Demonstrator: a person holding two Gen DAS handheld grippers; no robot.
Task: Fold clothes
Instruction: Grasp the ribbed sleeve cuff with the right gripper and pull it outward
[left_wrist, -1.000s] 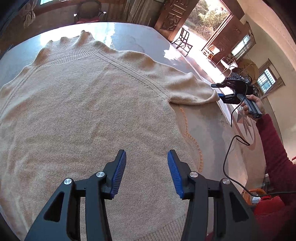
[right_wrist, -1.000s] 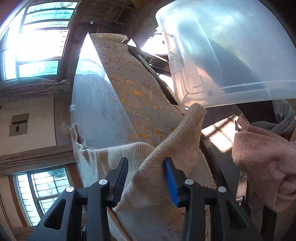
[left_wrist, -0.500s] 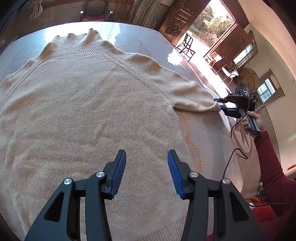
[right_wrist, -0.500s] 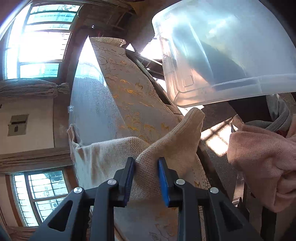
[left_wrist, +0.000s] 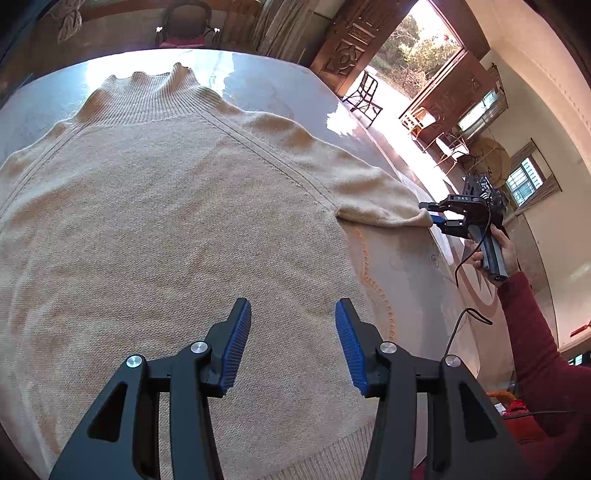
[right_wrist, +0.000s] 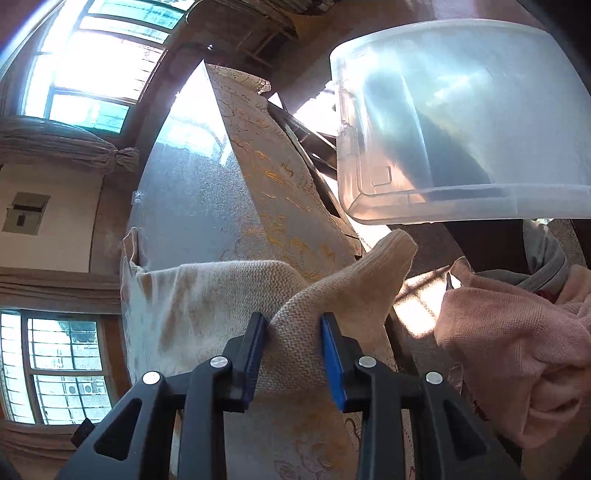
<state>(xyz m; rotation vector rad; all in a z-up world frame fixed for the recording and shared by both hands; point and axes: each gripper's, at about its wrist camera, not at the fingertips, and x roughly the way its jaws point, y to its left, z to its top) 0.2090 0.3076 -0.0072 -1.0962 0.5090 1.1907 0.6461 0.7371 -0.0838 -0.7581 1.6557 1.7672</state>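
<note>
- Sweater (left_wrist: 155, 236): beige knit, lay flat and spread over most of the round worktop (left_wrist: 406, 295), ribbed collar at the far edge, hem nearest the left wrist camera.
- Left gripper (left_wrist: 293, 341): hung above the lower body of the sweater; its blue-padded fingers (left_wrist: 236, 343) stood apart, with nothing between them.
- Sleeve (left_wrist: 373, 192): ran out toward the right rim of the worktop, its cuff end (right_wrist: 373, 273) reaching past the edge.
- Right gripper (left_wrist: 434, 216): held in a hand (left_wrist: 506, 251) with a dark red sleeve behind it, at the sleeve end. In the right wrist view its fingers (right_wrist: 255, 347) had a raised fold of the sleeve knit between them, both pads touching the cloth; the jaws had just been opening a little.
- Clear plastic tub (right_wrist: 461, 122): showed at the upper right of the right wrist view, beyond the worktop.
- Pink cloth (right_wrist: 517, 350): bunched at the right of that view, apart from the sweater.
</note>
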